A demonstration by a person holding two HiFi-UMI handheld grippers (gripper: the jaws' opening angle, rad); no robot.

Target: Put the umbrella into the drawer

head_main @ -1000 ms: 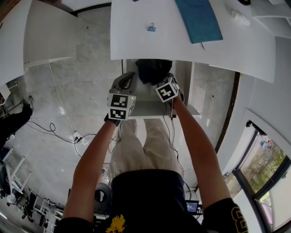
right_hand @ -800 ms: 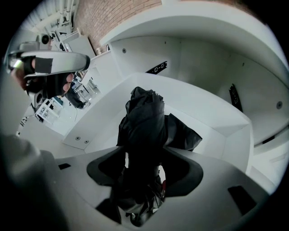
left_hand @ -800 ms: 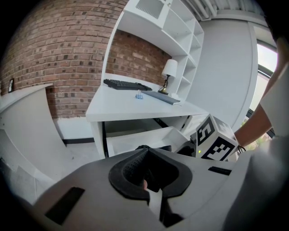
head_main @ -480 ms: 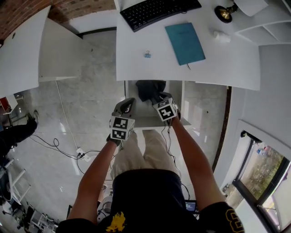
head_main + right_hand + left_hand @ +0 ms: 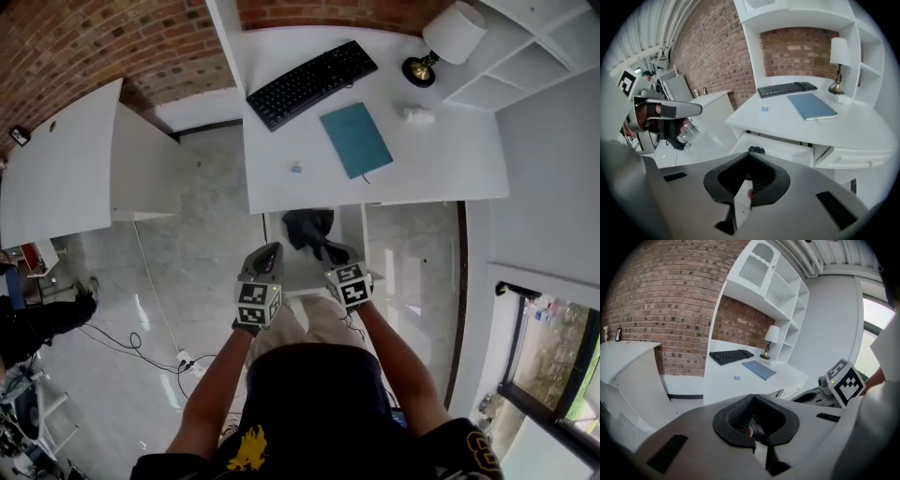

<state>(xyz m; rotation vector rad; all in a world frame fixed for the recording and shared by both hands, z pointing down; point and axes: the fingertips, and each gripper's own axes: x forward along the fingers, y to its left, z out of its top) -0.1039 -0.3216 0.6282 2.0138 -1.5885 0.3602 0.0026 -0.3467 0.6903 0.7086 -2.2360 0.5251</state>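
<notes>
Black umbrella (image 5: 309, 232) in open drawer (image 5: 302, 273), frame centre. Both empty, left gripper (image 5: 752, 420) and right gripper (image 5: 749, 178): jaws together, right just closed. I'd push drawer front squarely.

readable text: none. one large outlined digit on the person's sleeve (image 5: 480, 450), cut off at the edge, value uncertain.

Your white desk (image 5: 441, 169) carries a black keyboard (image 5: 311, 82), a blue notebook (image 5: 355, 140) just beside it, a lamp (image 5: 441, 42) at the far right, a small white object (image 5: 418, 114) near the lamp and a tiny clip (image 5: 296, 168). Under its front edge, your open drawer (image 5: 309, 274) holds the dark umbrella (image 5: 309, 230).
</notes>
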